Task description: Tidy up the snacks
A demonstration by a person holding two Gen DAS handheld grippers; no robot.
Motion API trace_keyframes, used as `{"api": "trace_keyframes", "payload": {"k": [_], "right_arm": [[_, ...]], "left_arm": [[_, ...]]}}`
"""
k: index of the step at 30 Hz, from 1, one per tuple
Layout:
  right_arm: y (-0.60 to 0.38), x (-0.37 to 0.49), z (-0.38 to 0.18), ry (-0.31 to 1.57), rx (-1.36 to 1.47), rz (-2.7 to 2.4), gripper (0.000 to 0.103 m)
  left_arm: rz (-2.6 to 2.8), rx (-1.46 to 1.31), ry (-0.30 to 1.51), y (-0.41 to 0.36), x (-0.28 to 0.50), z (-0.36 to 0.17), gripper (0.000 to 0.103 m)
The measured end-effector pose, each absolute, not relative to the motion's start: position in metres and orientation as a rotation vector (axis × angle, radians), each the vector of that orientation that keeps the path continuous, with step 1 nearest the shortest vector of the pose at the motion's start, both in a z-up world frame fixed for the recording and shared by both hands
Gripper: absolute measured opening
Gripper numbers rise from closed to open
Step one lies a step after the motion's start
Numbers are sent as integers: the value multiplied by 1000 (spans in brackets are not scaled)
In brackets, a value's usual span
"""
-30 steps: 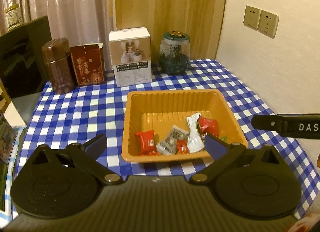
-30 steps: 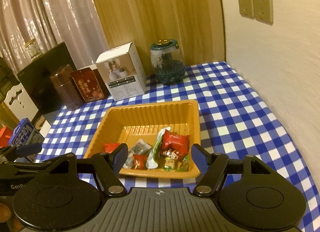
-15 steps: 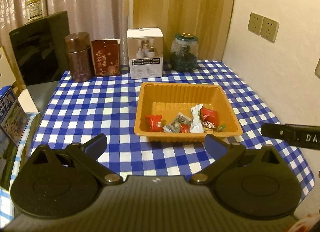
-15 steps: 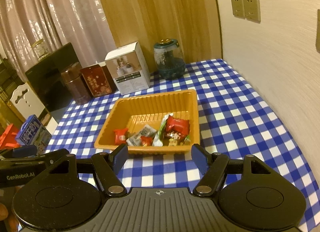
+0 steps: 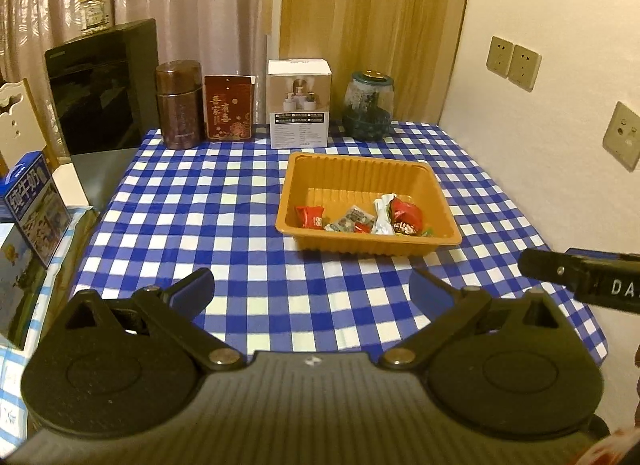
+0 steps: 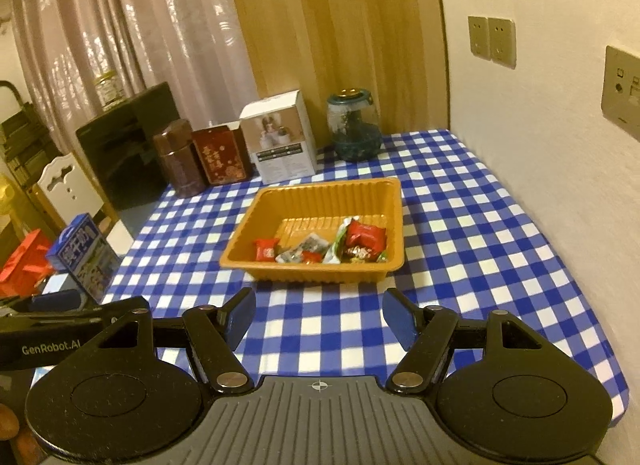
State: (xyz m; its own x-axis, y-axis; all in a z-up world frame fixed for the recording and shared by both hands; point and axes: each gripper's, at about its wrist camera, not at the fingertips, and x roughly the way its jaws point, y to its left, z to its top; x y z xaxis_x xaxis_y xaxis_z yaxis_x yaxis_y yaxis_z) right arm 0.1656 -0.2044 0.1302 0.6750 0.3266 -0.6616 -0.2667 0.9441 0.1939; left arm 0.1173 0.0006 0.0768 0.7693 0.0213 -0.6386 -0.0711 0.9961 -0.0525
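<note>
1. From my left camera I see the left gripper [image 5: 311,291] low in frame, its blue-padded fingers [image 5: 192,291] spread wide with nothing between them, above the desk with the blue-and-white checked cloth [image 5: 208,217].
2. An orange ribbed plastic tray [image 5: 362,175] sits ahead, right of centre; wrapped snacks lie along its near wall: a red packet [image 5: 310,216], a grey-printed packet [image 5: 352,219], a white wrapper [image 5: 382,215] and a larger red packet [image 5: 406,217].
3. Along the far edge I see a brown cylindrical tin [image 5: 178,105], a dark red printed box [image 5: 229,108], a white carton [image 5: 299,103] and a glass jar with a green lid [image 5: 368,105].
4. The black tip of the right gripper [image 5: 580,279] enters at the right edge.
</note>
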Motion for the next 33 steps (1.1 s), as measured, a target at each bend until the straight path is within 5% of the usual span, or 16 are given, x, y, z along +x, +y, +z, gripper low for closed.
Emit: {"api": "trace_keyframes", "payload": {"k": [33], "right_arm": [[-228,40,152,682,20,301,70]], "left_arm": [[47,-68,675,-21,2,86,103]]}}
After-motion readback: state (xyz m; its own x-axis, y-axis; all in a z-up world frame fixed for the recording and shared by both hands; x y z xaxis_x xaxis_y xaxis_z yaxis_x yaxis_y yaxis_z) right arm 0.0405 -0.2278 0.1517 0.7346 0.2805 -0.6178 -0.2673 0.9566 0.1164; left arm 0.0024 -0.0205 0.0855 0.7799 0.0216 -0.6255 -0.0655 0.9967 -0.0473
